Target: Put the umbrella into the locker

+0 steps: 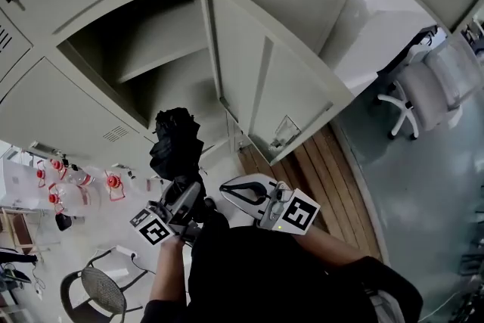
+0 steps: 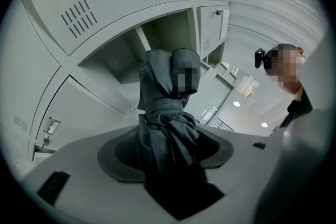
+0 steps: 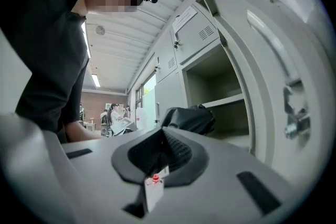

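Folded umbrella (image 1: 175,141) pinched in left tool (image 1: 184,193), just short of open locker (image 1: 162,60), not yet inside; right tool (image 1: 233,191) pressed together, to its right; insertion left.

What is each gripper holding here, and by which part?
Left gripper clamps the folded black umbrella at its lower end, canopy upright above the jaws. Right gripper is shut, not on the umbrella.

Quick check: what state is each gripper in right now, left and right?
Left hand-held gripper: closed on the black umbrella.
Right hand-held gripper: closed, with a small white tag pinched between its jaws.
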The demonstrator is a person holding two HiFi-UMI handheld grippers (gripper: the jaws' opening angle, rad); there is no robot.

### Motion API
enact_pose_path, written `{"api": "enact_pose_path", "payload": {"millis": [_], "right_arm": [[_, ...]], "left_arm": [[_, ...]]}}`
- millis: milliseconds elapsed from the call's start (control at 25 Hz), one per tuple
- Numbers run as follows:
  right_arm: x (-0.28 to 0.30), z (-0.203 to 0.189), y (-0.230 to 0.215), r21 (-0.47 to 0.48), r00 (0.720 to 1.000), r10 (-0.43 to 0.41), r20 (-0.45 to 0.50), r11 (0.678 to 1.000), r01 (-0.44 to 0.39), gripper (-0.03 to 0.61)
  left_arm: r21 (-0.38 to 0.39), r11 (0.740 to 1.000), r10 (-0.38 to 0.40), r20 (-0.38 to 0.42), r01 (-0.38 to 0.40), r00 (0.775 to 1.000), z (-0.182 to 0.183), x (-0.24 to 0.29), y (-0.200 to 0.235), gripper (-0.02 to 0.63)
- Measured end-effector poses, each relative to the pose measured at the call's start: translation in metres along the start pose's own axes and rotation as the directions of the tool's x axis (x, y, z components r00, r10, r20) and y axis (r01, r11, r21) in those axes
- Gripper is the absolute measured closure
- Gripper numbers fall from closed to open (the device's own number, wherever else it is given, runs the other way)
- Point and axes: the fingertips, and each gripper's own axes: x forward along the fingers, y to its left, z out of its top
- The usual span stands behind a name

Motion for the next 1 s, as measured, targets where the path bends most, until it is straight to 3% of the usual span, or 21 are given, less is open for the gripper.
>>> {"api": "enact_pose_path", "payload": {"millis": [440, 760, 1000], "right_arm": [[0.075, 0.005, -0.048, -0.042, 0.991, -0.126, -0.049, 0.991, 0.124, 0.568], [0.105, -0.001, -0.078, -0.057, 0.972, -0.212, -0.103, 0.977, 0.207, 0.568], [0.110, 0.002, -0.082, -0.059, 0.985, -0.143, -0.095, 0.989, 0.137, 0.568]], "left_arm": [[-0.043, 0.999, 0.026, -0.065, -0.029, 0.998, 0.065, 0.037, 0.063, 0.347], [-0.056, 0.997, 0.043, -0.144, -0.051, 0.989, 0.092, 0.067, 0.088, 0.347], [-0.059, 0.992, 0.101, -0.153, -0.111, 0.983, 0.095, 0.094, 0.105, 0.347]]}}
